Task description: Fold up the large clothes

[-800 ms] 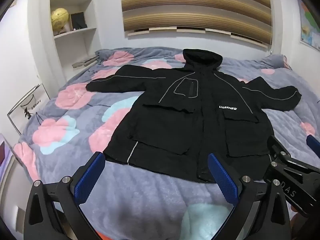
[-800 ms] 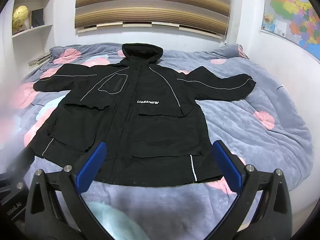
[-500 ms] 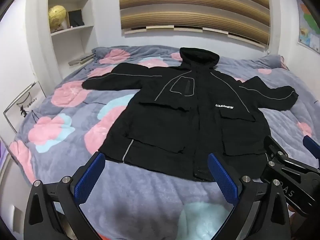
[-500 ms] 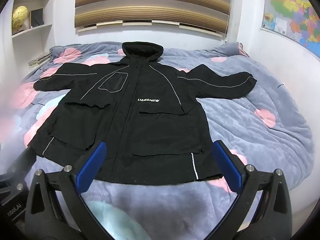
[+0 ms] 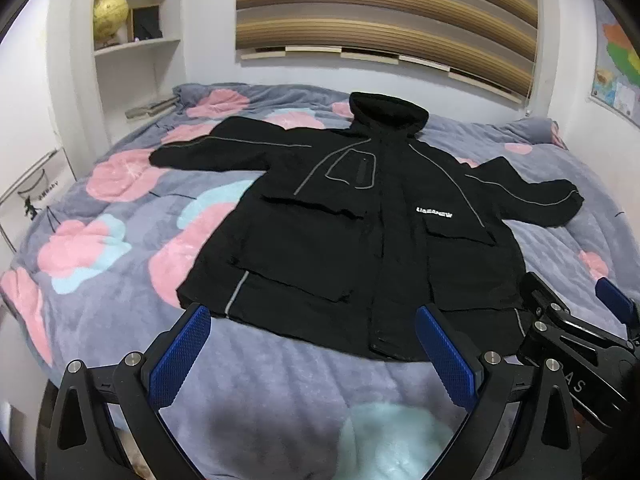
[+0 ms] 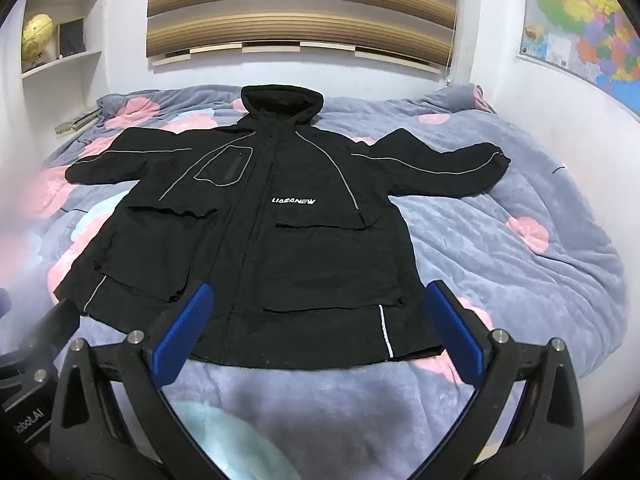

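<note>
The black jacket (image 6: 256,240) lies flat, hood toward the bed's (image 6: 540,280) far edge, hem nearest both wide-open, empty grippers (image 5: 312,356) (image 6: 324,336).

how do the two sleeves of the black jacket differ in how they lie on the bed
The left sleeve lies nearly straight out to the side, over the blanket's pink flowers; the right sleeve peaks in a hump near the shoulder, then runs out over mostly plain grey blanket. Both are black with a thin grey stripe along them, spread out from the jacket, and touched by neither gripper.
</note>
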A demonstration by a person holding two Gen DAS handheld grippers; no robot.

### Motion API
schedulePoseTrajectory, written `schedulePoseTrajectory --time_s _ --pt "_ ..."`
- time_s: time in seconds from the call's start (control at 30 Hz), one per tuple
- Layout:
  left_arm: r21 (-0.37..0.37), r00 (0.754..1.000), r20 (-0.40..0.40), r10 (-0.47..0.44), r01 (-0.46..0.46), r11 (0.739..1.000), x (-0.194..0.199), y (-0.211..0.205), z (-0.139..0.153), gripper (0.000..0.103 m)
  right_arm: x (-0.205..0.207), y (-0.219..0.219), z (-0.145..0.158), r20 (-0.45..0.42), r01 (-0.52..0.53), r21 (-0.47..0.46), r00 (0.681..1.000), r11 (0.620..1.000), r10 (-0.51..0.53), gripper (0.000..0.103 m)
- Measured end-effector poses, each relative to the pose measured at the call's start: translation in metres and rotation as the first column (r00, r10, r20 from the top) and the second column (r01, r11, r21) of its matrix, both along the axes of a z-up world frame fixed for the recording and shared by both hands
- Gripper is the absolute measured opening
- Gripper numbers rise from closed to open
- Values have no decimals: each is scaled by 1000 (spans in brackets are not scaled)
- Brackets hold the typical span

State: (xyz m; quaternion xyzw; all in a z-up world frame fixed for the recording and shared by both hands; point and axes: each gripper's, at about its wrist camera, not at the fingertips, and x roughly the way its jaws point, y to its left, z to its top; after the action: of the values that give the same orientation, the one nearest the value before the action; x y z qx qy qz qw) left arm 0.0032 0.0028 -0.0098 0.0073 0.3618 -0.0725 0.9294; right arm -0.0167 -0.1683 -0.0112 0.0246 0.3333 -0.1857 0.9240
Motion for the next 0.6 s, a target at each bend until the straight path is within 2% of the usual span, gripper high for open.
schedulePoseTrajectory --time_s 0.07,0.17,0.23,0.37,0.5,0.53,0.6 --pt "-10 1000 -1 -16 16 1000 0 -1 -1 99 0 0 0 3 4 2 1000 1000 -4 103" --pt "15 1000 15 -19 19 1000 1 -5 -7 97 -1 -2 -1 1 10 -2 1000 1000 -10 103" --pt "8 1000 -23 -13 13 1000 7 -5 -15 97 -1 -6 -3 -3 16 -2 1000 1000 -16 103" --pt "-64 989 -147 -13 4 998 25 -1 -38 97 -1 -14 -3 -6 36 7 999 999 -36 103" --pt "-14 991 -134 -28 26 1000 26 -7 -44 97 -2 -18 -2 0 48 10 999 999 -48 103" --pt "-20 990 -134 -33 31 999 25 -6 -44 97 -2 -18 -3 1 49 10 999 999 -49 103" --pt "-88 985 -152 -83 71 994 25 -5 -43 97 -1 -17 -3 -1 49 9 999 999 -49 103"
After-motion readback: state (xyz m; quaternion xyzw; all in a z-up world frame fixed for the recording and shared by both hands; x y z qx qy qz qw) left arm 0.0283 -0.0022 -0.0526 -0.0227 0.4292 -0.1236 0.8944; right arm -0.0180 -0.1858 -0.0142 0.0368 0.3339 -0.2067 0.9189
